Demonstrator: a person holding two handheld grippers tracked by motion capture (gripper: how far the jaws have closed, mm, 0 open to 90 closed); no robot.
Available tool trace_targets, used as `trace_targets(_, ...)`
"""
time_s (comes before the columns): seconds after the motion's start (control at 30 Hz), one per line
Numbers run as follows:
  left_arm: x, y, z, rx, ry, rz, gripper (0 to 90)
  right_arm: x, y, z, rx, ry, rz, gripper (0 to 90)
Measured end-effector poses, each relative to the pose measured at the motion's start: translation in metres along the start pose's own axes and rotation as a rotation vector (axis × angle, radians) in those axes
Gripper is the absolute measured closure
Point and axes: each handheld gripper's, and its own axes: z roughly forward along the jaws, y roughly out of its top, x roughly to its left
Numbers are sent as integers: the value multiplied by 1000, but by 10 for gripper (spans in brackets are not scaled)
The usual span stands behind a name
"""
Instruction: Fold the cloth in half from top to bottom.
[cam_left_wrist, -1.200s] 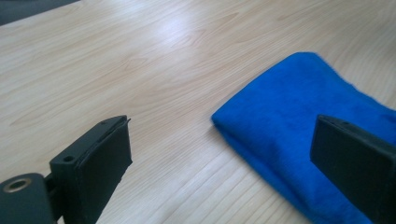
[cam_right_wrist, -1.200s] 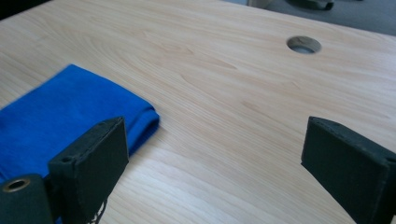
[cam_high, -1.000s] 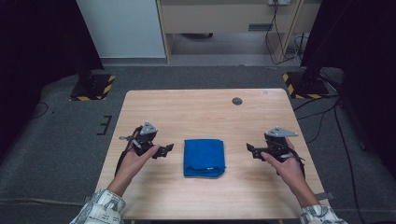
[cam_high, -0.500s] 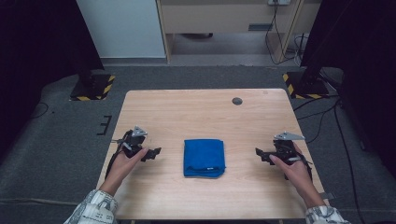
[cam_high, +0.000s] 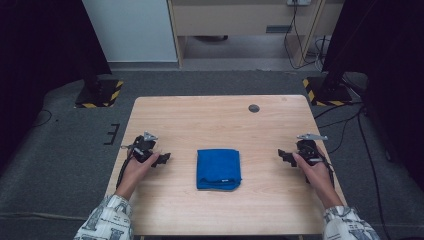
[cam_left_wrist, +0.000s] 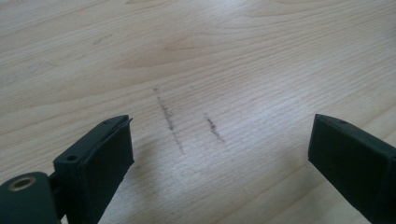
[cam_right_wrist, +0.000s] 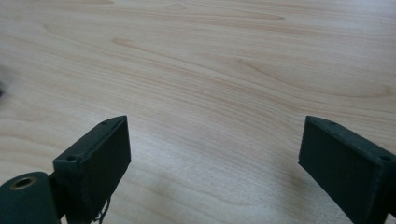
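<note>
Flanking the folded blue cloth (cam_high: 218, 169) at mid-counter (cam_high: 215, 120), we hold left gripper (cam_high: 164, 159) and right gripper (cam_high: 283, 155) with fingers spread and empty, folding apparently finished.

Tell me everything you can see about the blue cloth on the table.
The blue cloth is a soft, towel-like fabric of deep blue, folded into a neat, nearly square pad. It lies flat on the wooden table, about midway between the left gripper and the right gripper. Neither gripper touches it; only the tabletop does. Its near edge looks slightly rounded, with a small pale mark, perhaps a label.
</note>
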Motion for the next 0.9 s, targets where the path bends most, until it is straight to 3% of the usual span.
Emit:
trace_targets(0.17,6,-2,4,6,11,-20,59,-7,-2,8,21,-51,34,96)
trace_targets(0.37,8,-5,6,-3,23,-29,57,-8,-4,12,27,-63,41,82)
trace_targets(0.63,7,-13,7,-65,32,-40,36,0,-4,17,31,-109,-11,73)
trace_targets(0.67,6,-13,6,-65,36,-43,36,2,-5,18,40,-124,-34,71)
trace_targets(0.8,5,-15,5,-64,42,-45,36,6,-6,17,52,-84,-75,58)
trace_targets(0.9,4,-15,5,-65,42,-47,35,8,-6,17,55,-82,-79,47)
